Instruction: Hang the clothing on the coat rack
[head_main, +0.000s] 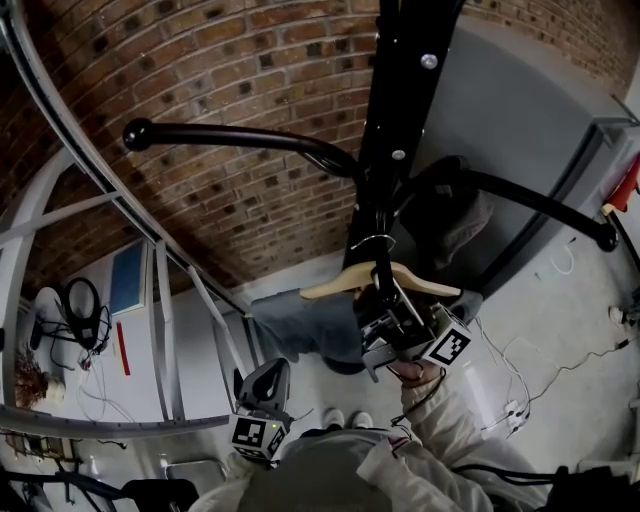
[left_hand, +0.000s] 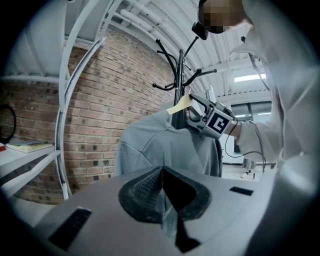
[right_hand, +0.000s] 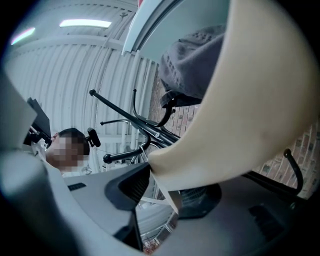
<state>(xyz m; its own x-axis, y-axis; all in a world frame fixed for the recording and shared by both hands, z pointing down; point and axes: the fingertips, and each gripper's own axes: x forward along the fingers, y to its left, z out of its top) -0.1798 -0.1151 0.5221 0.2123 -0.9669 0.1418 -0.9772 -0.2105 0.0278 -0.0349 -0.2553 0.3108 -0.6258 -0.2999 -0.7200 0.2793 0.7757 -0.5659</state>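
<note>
The black coat rack (head_main: 395, 120) stands in front of me, its curved arms reaching left and right. A wooden hanger (head_main: 420, 283) carries a grey garment (head_main: 310, 325) right beside the pole. The hanger's wire hook sits against the pole; I cannot tell whether it rests on a peg. My right gripper (head_main: 385, 305) is raised at the hanger. In the right gripper view the hanger (right_hand: 250, 110) lies between the spread jaws of the right gripper (right_hand: 167, 192), which is open. My left gripper (head_main: 268, 375) hangs low, apart from the garment (left_hand: 165, 145), its jaws shut on nothing.
A brick wall (head_main: 230, 90) is behind the rack. White metal framing (head_main: 160, 300) stands to the left, with headphones (head_main: 82, 305) on a surface beyond. A grey panel (head_main: 520, 130) is on the right. Cables (head_main: 520, 380) trail over the floor.
</note>
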